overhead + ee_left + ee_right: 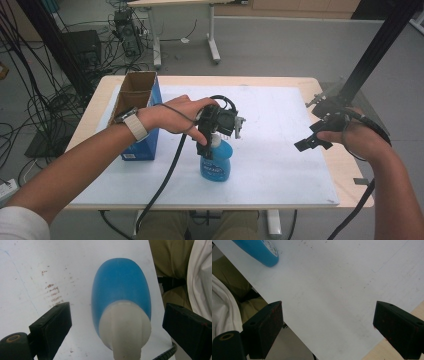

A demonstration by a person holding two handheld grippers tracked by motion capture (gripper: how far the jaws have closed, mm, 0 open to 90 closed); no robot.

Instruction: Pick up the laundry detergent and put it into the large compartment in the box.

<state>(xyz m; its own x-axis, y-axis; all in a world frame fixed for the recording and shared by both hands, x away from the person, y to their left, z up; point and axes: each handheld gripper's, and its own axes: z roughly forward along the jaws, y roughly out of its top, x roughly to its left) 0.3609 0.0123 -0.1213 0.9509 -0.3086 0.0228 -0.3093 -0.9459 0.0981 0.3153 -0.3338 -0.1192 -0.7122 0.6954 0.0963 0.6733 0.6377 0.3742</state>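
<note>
Spray bottle (216, 165) stands upright on the white mat (280, 165), near-centre of the desk (305, 82). Left gripper (210, 142) sits directly above it, pointing down; in the left gripper view its jaws are spread wide either side of the bottle's white top (125, 325), no contact either side. Right gripper (312, 142) hangs over the mat's right edge, well apart from the bottle, jaws also wide apart with nothing between them. Blue cardboard box (137, 112), top open, stands at the far left, just behind the left wrist.
</note>
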